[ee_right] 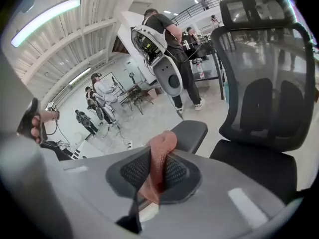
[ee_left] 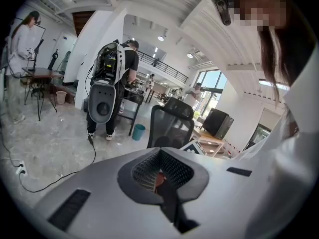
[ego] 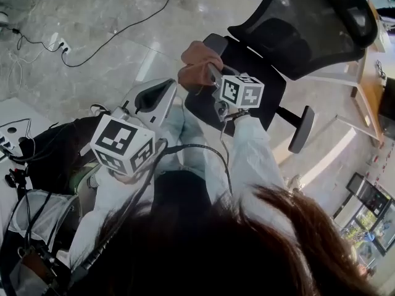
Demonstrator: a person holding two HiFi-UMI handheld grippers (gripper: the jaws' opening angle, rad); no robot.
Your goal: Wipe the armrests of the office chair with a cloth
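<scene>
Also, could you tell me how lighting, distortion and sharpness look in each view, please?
Head view: glare streaks the glossy floor, and the hair at the bottom is soft. Left gripper view: strong fisheye bending, dark corners, very bright windows. Right gripper view: same bending, a bright ceiling light, yet the cloth in the right gripper is sharp.

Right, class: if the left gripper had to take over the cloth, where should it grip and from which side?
Probably the bunched fold of the cloth that sticks out past the right gripper, coming from the person's left: that end is free, and the armrest lies just behind it.
</scene>
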